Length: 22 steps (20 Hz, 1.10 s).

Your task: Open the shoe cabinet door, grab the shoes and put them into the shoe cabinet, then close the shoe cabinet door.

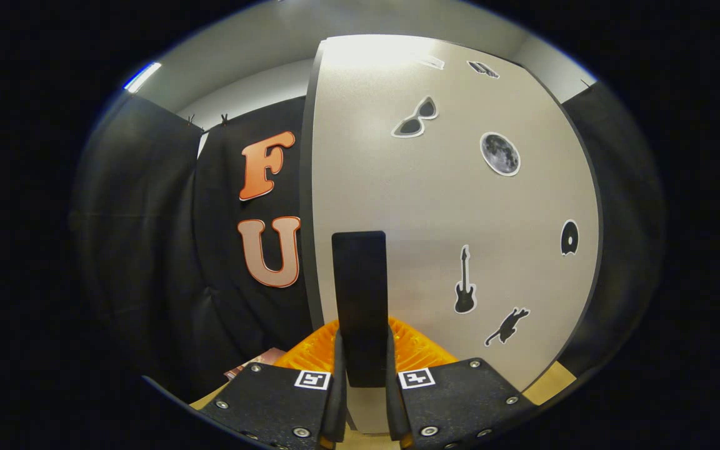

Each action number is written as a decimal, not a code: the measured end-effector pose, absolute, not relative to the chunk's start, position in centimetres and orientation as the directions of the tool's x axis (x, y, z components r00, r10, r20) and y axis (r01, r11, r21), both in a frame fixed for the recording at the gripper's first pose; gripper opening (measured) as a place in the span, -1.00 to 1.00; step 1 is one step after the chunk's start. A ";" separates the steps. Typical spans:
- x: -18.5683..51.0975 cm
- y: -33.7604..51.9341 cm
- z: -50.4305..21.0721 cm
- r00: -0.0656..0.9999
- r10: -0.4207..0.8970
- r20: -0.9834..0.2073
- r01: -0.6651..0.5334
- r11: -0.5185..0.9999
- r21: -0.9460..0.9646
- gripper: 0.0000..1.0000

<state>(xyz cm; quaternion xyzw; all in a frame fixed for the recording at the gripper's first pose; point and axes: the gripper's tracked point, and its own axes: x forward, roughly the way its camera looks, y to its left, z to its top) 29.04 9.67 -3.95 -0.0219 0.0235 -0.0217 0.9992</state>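
Close in, I saw the fingers pinching the black upright handle of the pale grey cabinet door, its face carrying small black stickers.

A recording booth: black cloth walls behind a stickered cabinet door.

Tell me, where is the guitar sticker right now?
In the gripper view, the guitar sticker is on the cabinet door, to the right of the black handle that the gripper is shut on, just above the cat sticker.
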 end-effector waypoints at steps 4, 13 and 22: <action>27.1 9.3 -3.7 0.998 -0.039 -0.045 0.037 0.998 -0.043 -0.49; 22.4 7.8 -3.6 0.995 -0.069 -0.070 0.067 0.997 -0.031 -0.55; 19.0 5.6 -3.6 0.993 -0.094 -0.075 0.093 0.995 -0.026 -0.55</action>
